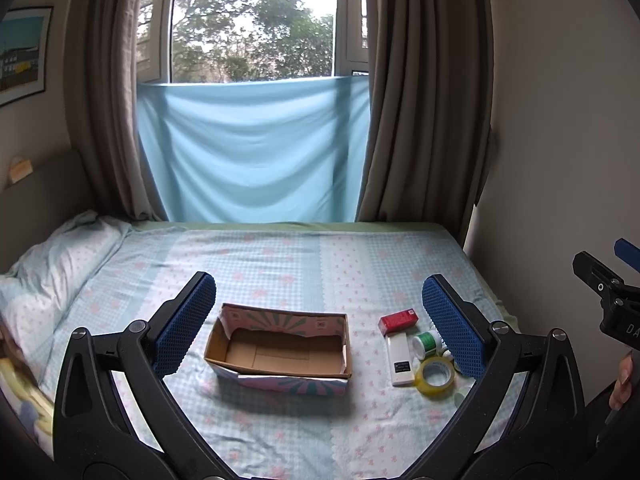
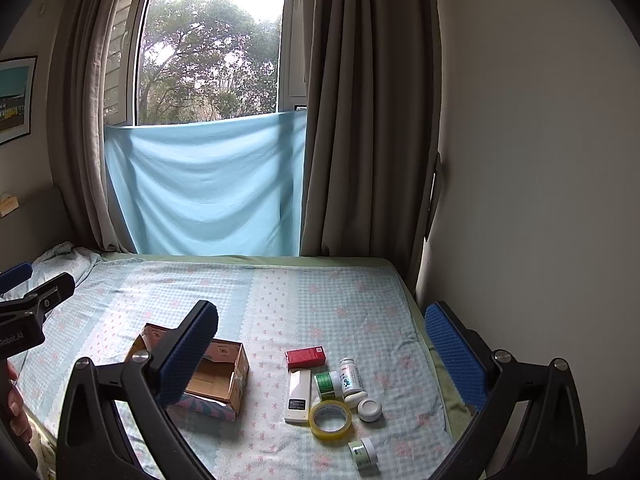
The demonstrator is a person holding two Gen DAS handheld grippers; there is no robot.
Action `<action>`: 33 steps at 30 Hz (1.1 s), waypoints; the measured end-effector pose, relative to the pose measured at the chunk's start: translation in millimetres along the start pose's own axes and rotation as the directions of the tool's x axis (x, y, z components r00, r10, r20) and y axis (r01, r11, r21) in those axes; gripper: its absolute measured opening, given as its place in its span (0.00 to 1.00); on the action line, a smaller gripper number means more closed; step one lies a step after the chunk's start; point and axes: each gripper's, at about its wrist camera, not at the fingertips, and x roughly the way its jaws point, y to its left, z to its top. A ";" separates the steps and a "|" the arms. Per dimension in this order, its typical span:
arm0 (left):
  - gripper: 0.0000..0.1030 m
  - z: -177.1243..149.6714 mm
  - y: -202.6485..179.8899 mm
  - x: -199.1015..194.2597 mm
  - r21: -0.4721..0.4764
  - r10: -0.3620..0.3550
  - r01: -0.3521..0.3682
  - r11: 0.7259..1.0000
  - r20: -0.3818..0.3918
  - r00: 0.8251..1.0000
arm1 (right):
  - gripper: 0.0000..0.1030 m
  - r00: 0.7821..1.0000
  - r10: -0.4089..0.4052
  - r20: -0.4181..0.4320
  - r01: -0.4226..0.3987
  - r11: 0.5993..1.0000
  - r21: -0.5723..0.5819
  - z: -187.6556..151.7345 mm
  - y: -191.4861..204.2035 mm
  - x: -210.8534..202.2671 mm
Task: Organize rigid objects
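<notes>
The small rigid items cluster on the bed to the right of the empty cardboard box [image 2: 208, 376], with the red carton [image 2: 305, 357] farthest back and the tape roll [image 2: 331, 419] nearer. The right gripper [image 2: 320, 364], fingers spread wide and empty, faces that cluster directly and looks the nearer one. The left gripper [image 1: 316, 324], equally wide and empty, frames the box; the white remote [image 2: 298, 397] lies lengthwise, pointing away from the fingers.

The left claw's body [image 2: 16, 336] reads "Robot.AI"; labels elsewhere are too small.
</notes>
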 end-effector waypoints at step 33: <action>1.00 14.7 -5.1 70.1 0.038 -0.075 0.082 0.996 -0.153 0.985 | 1.00 0.991 -0.061 -0.123 0.070 0.995 0.069 -8.2 -13.5 28.7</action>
